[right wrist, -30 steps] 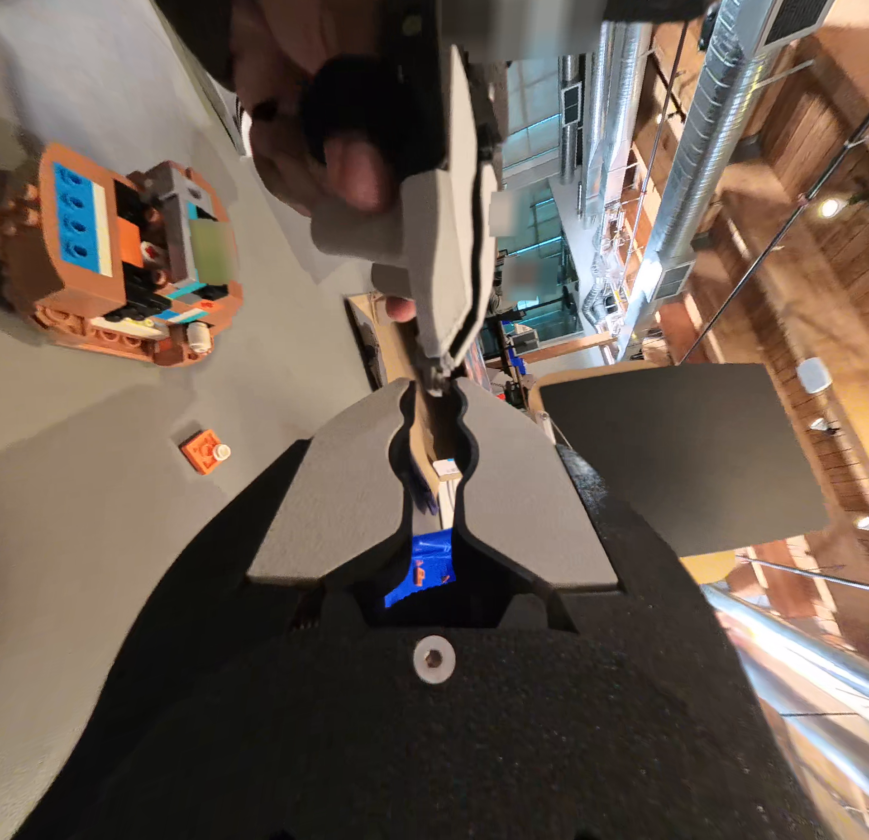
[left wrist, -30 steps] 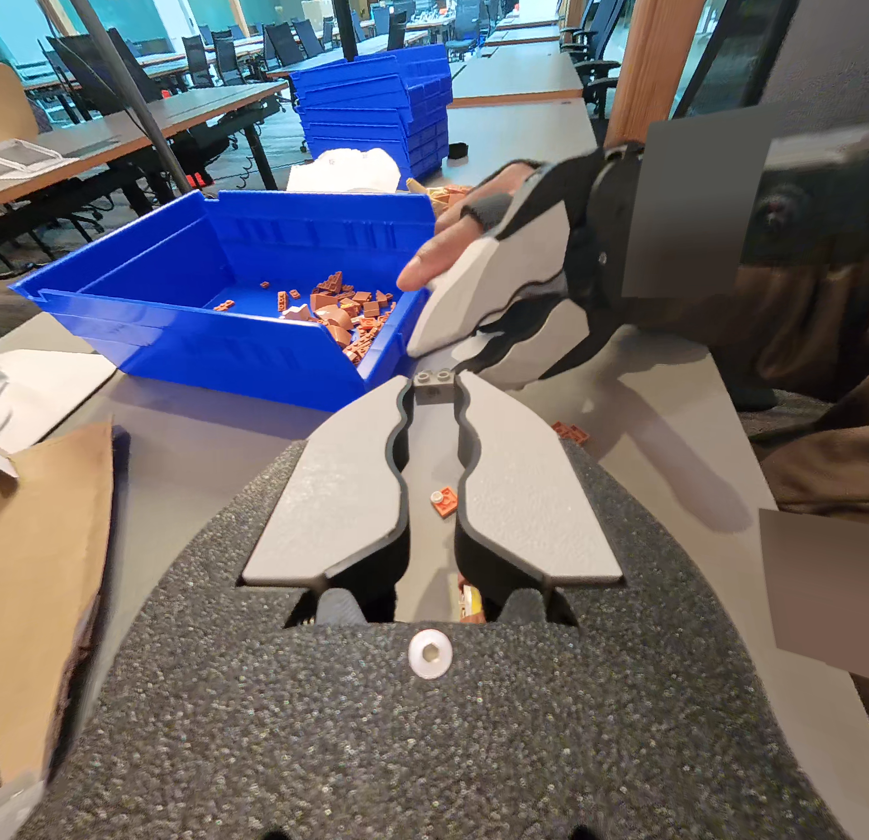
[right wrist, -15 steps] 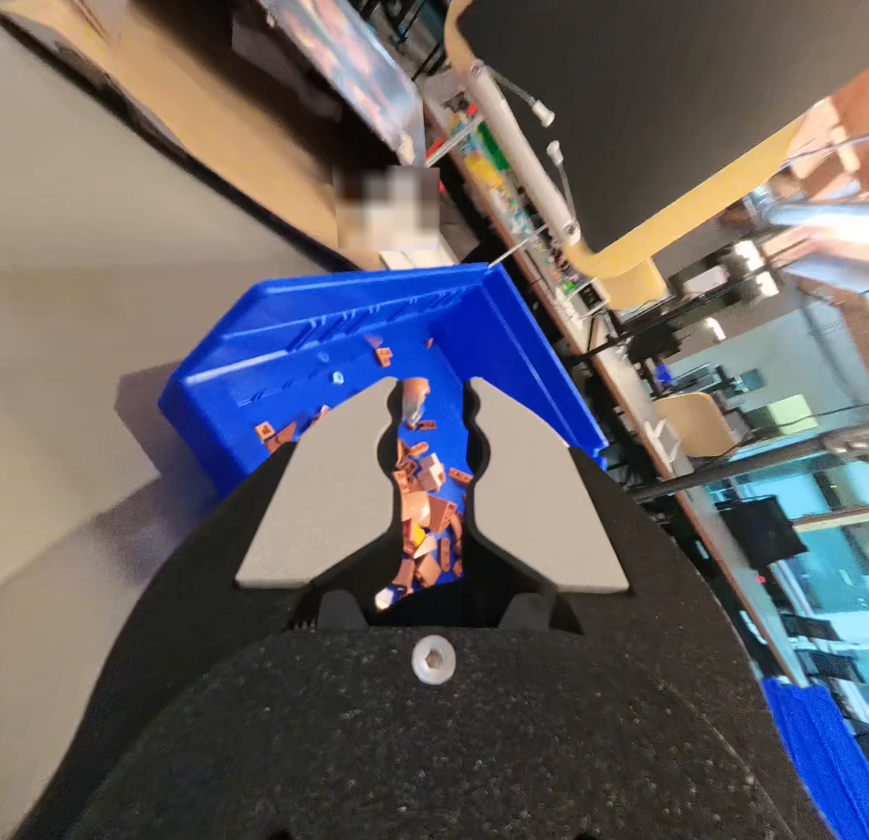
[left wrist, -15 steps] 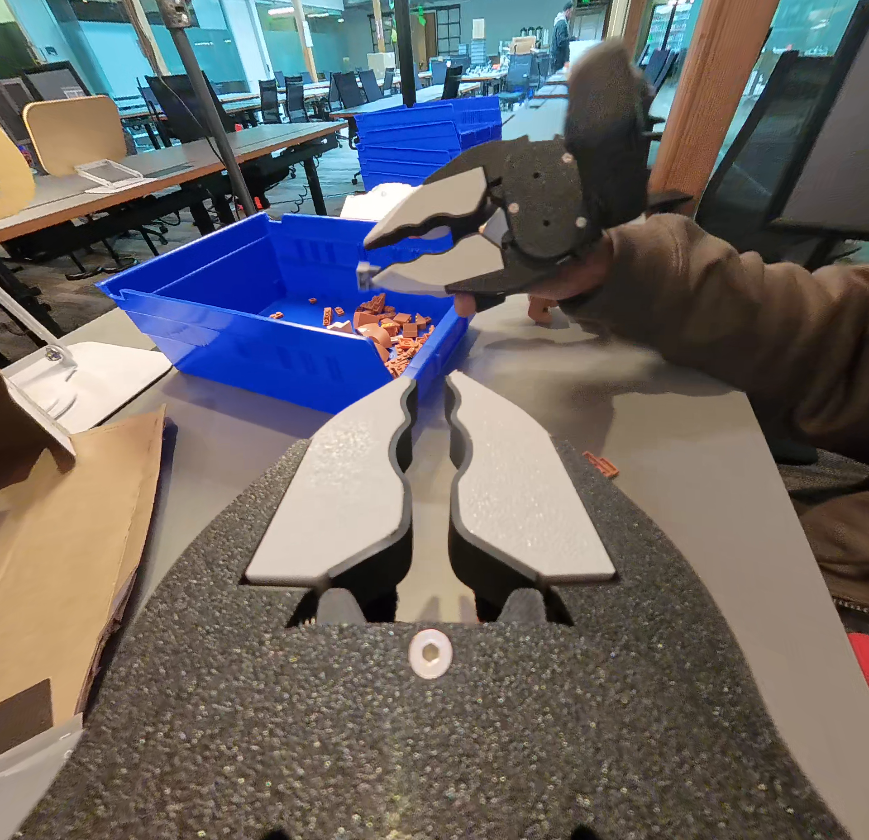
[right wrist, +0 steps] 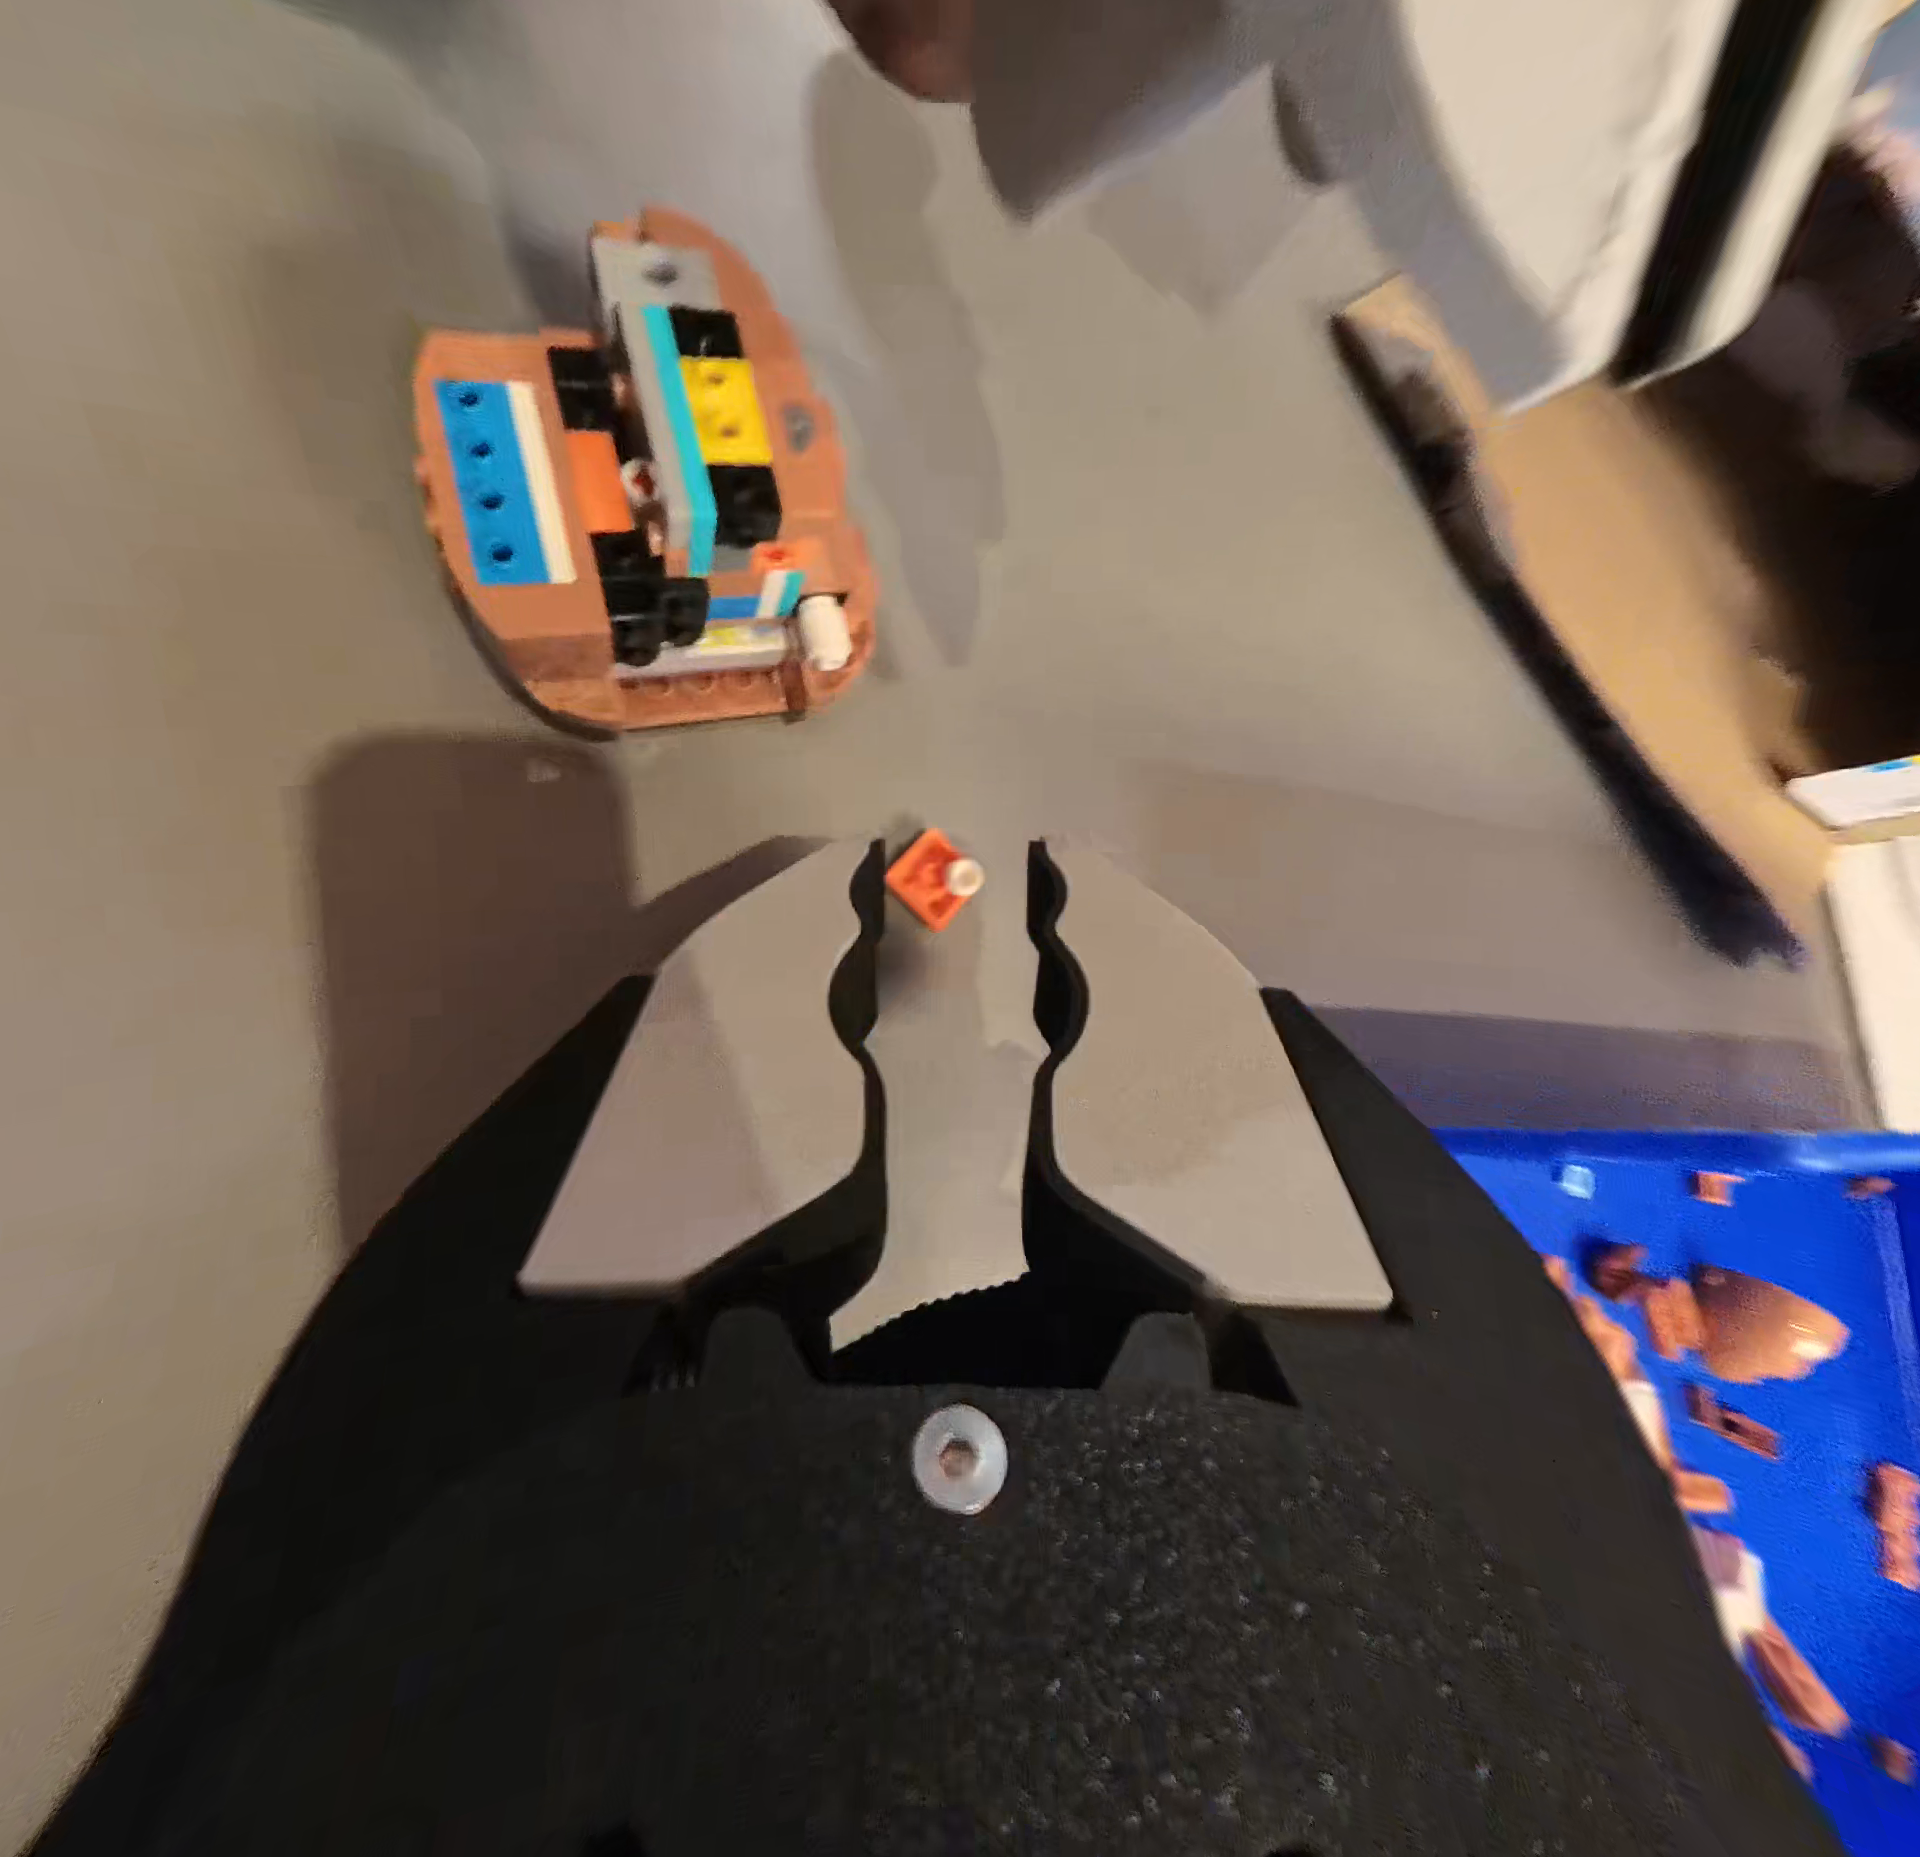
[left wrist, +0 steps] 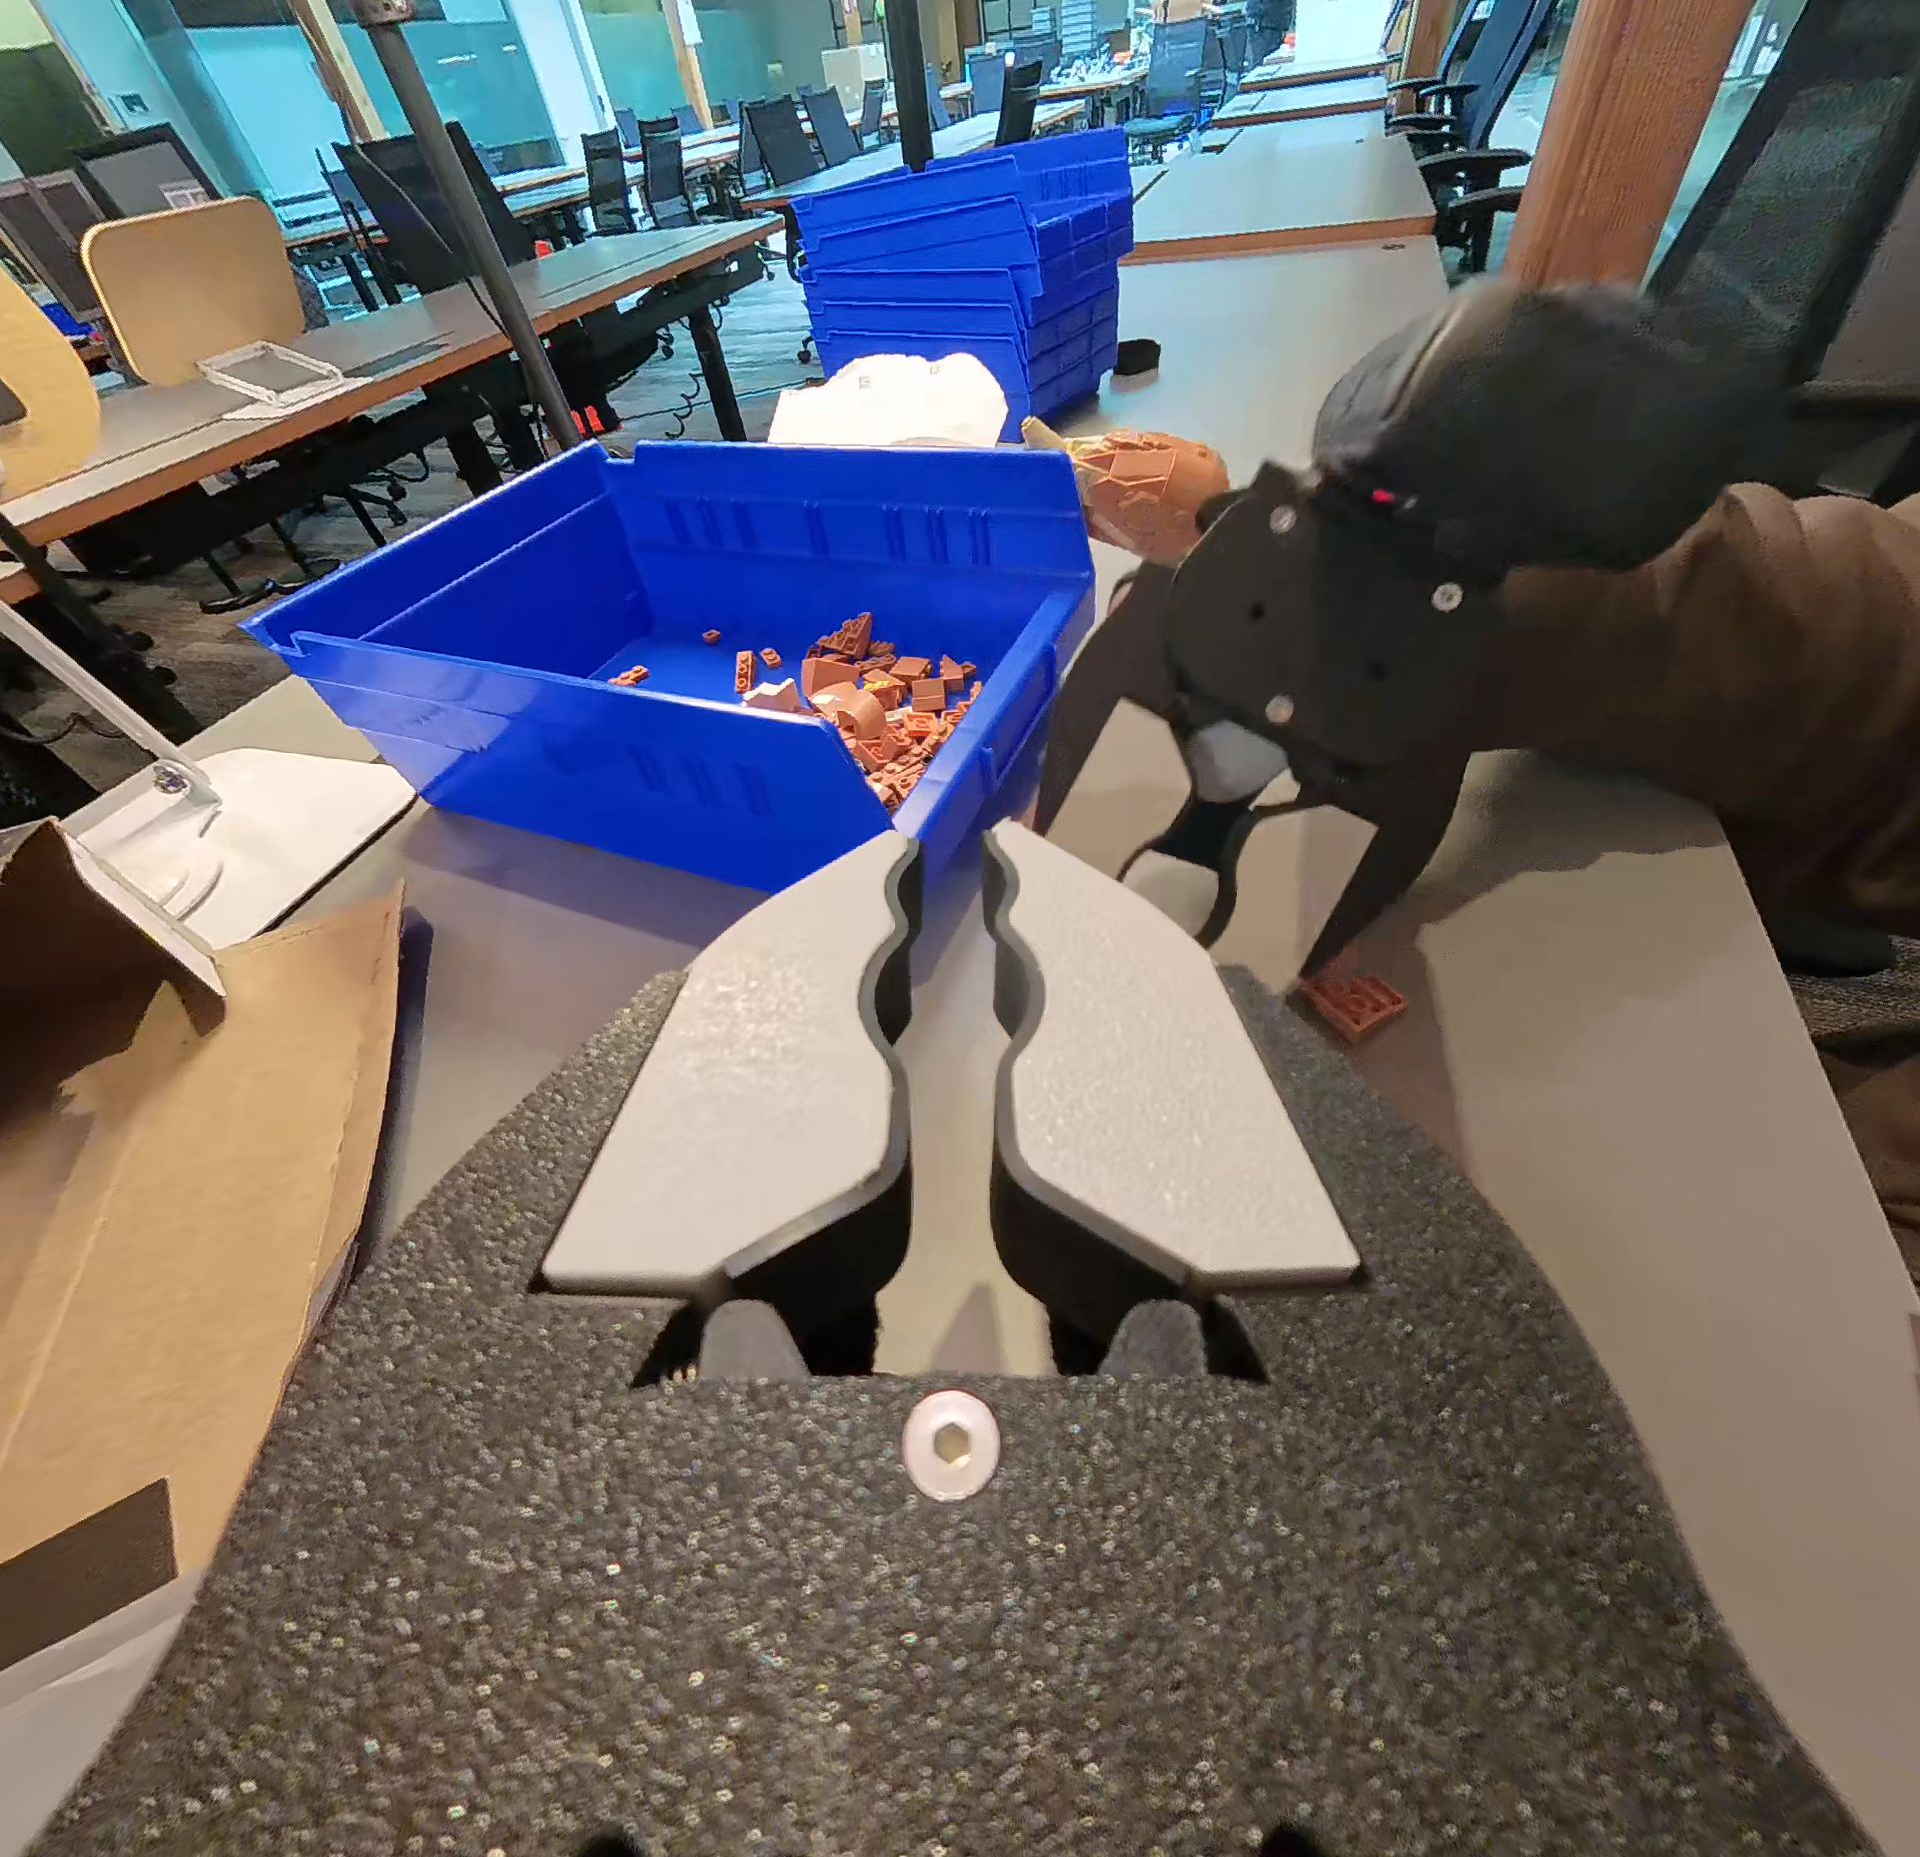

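The right tool (right wrist: 951, 857), fingers apart and empty, hovers over a small orange plate (right wrist: 930, 893) on the worktop (right wrist: 260, 197), near the brick model (right wrist: 644, 519). Light, rigid; grip its side edges. The left tool (left wrist: 951, 851), nearly together, holds nothing beside the blue bin (left wrist: 644, 768).

Grey fingers (left wrist: 764, 1090) set in black foam bodies.
A silver hex screw (left wrist: 950, 1445) is seen; a brown sleeve (left wrist: 1704, 706) is worn.

The grey-fingered, black foam-clad left gripper (left wrist: 948, 862) sits low centre, jaws narrowly parted, empty. The matching right gripper (right wrist: 951, 857), jaws wider apart, points downward.
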`<control>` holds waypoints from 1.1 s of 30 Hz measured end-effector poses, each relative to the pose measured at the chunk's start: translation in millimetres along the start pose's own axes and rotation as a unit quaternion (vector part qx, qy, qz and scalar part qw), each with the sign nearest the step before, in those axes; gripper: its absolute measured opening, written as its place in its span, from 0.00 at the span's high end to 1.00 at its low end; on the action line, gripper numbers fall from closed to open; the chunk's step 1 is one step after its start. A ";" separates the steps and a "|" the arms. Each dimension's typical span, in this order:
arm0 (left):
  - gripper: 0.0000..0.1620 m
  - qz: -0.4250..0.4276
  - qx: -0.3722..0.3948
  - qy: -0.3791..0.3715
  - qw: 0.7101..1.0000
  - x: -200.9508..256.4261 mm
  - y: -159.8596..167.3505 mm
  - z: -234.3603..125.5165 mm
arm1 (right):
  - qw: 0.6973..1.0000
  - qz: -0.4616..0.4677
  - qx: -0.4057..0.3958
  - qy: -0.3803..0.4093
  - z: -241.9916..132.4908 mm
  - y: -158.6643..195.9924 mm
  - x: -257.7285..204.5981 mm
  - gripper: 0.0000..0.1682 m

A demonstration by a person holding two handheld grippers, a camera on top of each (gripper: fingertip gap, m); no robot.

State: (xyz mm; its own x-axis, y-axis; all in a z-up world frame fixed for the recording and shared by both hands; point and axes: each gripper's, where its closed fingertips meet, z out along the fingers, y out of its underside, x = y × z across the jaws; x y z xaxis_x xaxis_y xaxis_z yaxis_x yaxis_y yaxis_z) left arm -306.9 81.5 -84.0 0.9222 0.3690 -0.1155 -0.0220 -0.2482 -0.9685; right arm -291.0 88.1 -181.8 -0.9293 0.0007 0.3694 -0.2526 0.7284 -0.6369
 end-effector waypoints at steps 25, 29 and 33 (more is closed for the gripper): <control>0.93 -0.098 -0.065 -0.006 0.993 -12.4 29.3 5.2 | 0.983 0.026 0.101 0.152 -23.3 -27.6 49.9 0.91; 0.91 -0.136 -0.037 0.026 0.990 -7.2 21.4 5.2 | 0.966 -0.008 0.144 0.215 -39.4 -47.0 57.0 0.91; 0.89 -0.172 0.001 0.056 0.984 -4.0 10.9 2.9 | 0.954 -0.036 0.157 0.251 -45.4 -57.1 57.6 0.91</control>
State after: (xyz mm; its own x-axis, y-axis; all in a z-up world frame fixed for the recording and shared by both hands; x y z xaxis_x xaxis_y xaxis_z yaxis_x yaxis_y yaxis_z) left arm -312.0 79.9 -94.6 0.9121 0.3299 0.2435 0.2978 -0.1247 -0.9465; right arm -317.9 77.7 -93.5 -0.6799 0.3448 0.6472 -0.4520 0.4979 -0.7401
